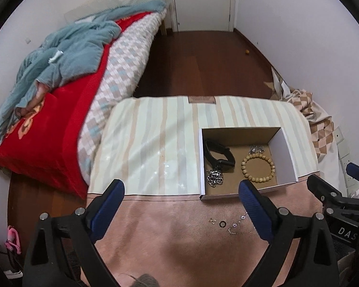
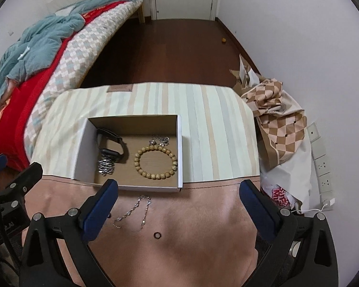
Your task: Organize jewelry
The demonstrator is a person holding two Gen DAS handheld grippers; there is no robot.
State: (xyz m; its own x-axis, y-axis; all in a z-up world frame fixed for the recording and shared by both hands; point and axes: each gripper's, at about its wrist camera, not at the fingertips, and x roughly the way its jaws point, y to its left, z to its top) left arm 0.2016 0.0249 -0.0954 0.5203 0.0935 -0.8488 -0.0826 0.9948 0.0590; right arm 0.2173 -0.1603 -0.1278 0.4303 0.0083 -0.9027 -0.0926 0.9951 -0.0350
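A shallow cardboard box point(image 1: 287, 150) point(image 2: 83, 150) sits on the striped cloth. It holds a black watch point(image 1: 219, 153) point(image 2: 112, 144), a chunky silver chain point(image 1: 214, 177) point(image 2: 105, 166), a wooden bead bracelet point(image 1: 258, 167) point(image 2: 155, 161) and a small silver piece point(image 1: 256, 148) point(image 2: 159, 140). On the pink cloth in front lie a thin silver chain point(image 2: 134, 211) point(image 1: 237, 223), a dark ring point(image 2: 157, 234) point(image 1: 222, 224) and a tiny stud point(image 1: 212, 220). My left gripper point(image 1: 182, 196) and right gripper point(image 2: 179, 196) both hover open above the pink cloth, holding nothing.
A bed point(image 1: 59, 119) with a red blanket and blue clothing lies to the left. Bags and checked fabric point(image 2: 280, 124) pile up at the right by wall sockets point(image 2: 323, 167). Dark wood floor point(image 1: 198, 55) leads to a white door beyond the table.
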